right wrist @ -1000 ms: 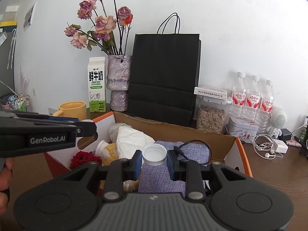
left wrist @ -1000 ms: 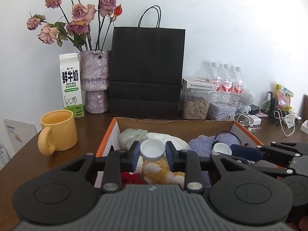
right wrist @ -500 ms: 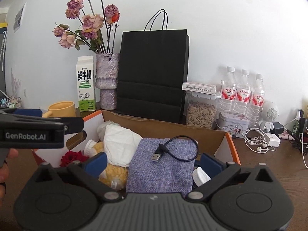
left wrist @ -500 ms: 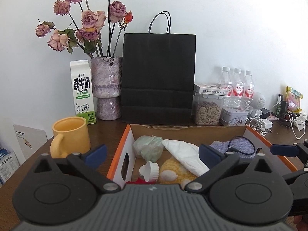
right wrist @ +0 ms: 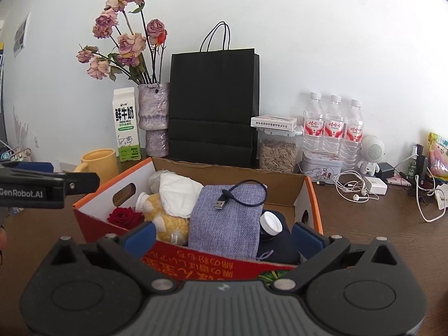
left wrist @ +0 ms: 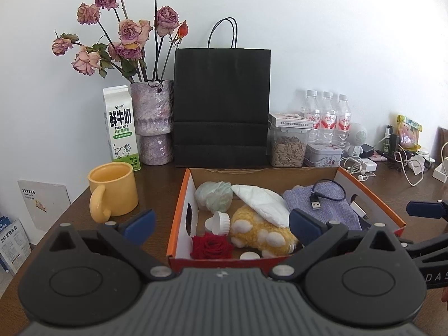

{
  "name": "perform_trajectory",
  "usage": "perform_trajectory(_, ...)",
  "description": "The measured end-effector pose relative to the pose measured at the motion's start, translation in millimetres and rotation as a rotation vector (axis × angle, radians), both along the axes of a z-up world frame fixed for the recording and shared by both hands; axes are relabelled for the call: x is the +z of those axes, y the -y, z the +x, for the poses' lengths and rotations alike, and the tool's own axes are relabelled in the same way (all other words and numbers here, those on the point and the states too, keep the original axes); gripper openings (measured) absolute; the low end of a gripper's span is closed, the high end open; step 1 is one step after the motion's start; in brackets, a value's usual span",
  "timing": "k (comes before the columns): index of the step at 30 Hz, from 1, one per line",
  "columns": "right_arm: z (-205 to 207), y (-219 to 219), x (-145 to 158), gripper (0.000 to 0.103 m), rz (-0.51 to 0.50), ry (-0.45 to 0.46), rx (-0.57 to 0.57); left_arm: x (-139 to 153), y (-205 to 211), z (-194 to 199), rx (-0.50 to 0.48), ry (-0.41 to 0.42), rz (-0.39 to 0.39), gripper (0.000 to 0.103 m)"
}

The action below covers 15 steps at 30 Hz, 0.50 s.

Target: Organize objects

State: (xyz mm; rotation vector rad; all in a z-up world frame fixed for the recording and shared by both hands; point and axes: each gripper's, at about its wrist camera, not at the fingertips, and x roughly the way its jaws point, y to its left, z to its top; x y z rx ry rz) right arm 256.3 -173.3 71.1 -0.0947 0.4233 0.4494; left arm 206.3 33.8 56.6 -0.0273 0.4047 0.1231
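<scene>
Two ribbed white caps (left wrist: 219,223) (right wrist: 270,223), boxed

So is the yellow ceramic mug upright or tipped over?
Upright: the yellow ceramic mug stands on the wooden table, rim up, left of the box.

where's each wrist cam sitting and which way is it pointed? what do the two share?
Left wrist: behind the open left gripper, at the near-left corner of the cardboard box, facing the wall; the right gripper pokes in at right.
Right wrist: behind the open right gripper, at the box's near side, further right, facing the same wall; the left gripper enters at left.
Shared: box, red rose, yellow plush toy, purple cloth, yellow mug, black paper bag.
</scene>
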Motion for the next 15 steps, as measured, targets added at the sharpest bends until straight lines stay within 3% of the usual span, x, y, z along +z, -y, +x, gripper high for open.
perform_trajectory(8, -41, 19, 2, 0.103, 0.019, -0.053, -0.021, -13, 4, -43, -0.048, -0.079, -0.014, 0.103)
perform_trajectory(15, -63, 26, -6, 0.103, 0.025, -0.110, -0.032, -33, 6, -68, -0.059, -0.161, -0.072, 0.103)
